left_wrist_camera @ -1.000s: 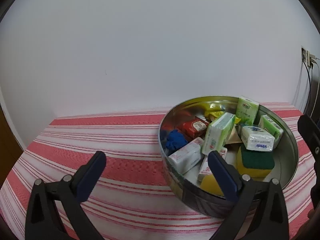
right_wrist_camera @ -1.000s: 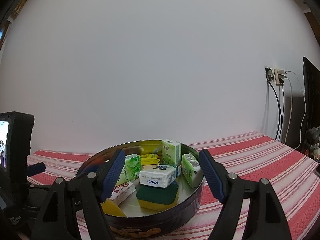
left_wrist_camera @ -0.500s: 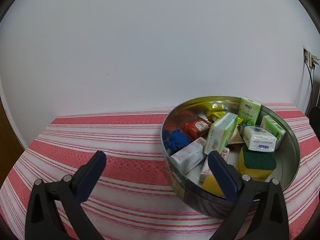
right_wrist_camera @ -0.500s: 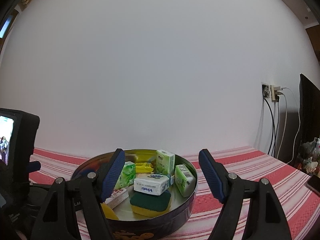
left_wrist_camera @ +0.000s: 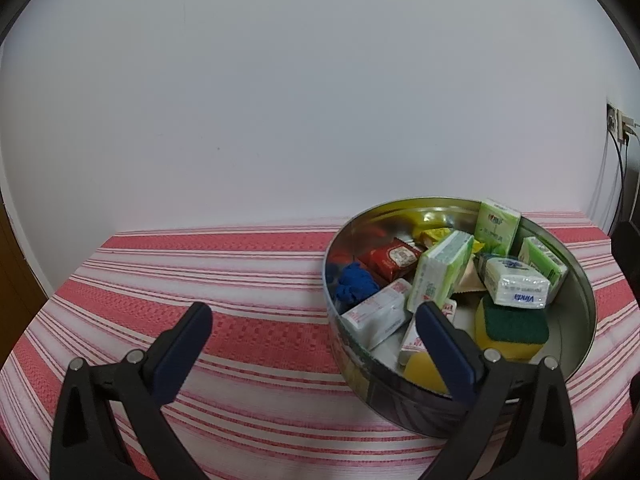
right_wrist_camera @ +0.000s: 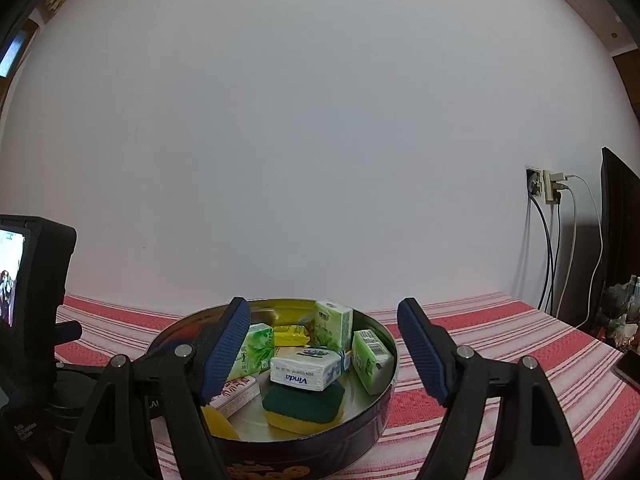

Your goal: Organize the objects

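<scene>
A round metal tin sits on the red striped tablecloth, full of small items: green tissue packs, a white Vinda pack on a green-yellow sponge, a red packet, a blue cloth. My left gripper is open and empty, low over the cloth at the tin's left edge. My right gripper is open and empty, above the tin; the Vinda pack and sponge lie below it.
A white wall stands behind the table. A socket with cables and a dark screen are at the right. A phone lies near the right table edge. The left gripper's body fills the right wrist view's left side.
Both grippers have risen and tilted back slightly, so the tin sits lower in both views. Both stay open; nothing in the tin has moved.
</scene>
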Demonstrator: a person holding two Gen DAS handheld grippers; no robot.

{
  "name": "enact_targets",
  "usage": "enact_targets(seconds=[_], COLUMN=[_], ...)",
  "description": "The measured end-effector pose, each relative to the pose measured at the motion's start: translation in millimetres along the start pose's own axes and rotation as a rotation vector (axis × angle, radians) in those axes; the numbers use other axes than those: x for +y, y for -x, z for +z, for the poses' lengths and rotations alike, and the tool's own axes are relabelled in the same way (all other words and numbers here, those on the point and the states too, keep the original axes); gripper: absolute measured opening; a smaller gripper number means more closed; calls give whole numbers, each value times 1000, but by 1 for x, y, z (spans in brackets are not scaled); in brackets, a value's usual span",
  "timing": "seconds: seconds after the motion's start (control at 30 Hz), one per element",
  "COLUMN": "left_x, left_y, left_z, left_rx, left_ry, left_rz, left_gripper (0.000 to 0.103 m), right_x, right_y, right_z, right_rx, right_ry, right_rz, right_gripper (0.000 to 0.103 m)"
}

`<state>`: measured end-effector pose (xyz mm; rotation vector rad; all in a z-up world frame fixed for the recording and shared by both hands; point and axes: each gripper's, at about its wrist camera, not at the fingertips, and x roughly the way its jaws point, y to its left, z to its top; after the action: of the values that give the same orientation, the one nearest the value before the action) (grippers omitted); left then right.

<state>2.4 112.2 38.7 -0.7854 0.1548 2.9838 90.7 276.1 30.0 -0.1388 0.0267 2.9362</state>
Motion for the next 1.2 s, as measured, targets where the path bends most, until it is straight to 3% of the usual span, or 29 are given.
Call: enact_targets(seconds=[0.83, 1.2], left_x=[-1, -2], left_y=[0, 10], left_z=[2, 2], left_rx=[-13, -98], left_ry=[13, 6], left_rz=[16, 48], left_gripper=[103, 103], right_x=[0, 0], right_y=[-1, -2], right_z=[-2, -1], right_rx=[6, 16], right_ry=[2, -5], right_rz=[7, 8], right_gripper=[78, 78])
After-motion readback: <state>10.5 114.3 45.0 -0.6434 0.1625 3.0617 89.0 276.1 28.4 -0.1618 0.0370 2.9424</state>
